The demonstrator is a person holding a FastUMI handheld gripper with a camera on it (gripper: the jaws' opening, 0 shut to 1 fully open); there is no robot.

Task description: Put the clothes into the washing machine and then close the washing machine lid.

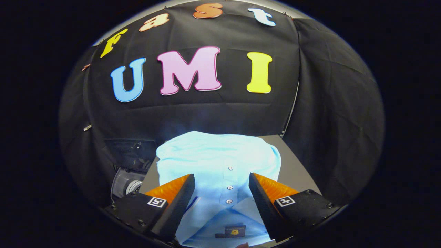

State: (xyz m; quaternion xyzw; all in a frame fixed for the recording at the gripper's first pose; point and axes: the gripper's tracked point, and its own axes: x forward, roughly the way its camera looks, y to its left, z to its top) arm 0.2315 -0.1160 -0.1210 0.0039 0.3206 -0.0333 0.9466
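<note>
A folded light blue shirt [220, 155] with a row of small buttons lies on a grey table [296, 165], its collar and dark label nearest to me. My gripper [222, 177] is open, its two fingers standing wide apart over the shirt's collar end, with the button strip between them. Neither finger presses on the cloth. To the left of the table, lower down, part of a grey washing machine [127, 182] shows, with a dark lid [132, 153] standing up behind it.
Black cloth walls close the booth behind the table and on the right [330, 120]. The table's right edge runs just beyond the right finger. A small bit of a hand [243, 245] shows beneath the collar.
</note>
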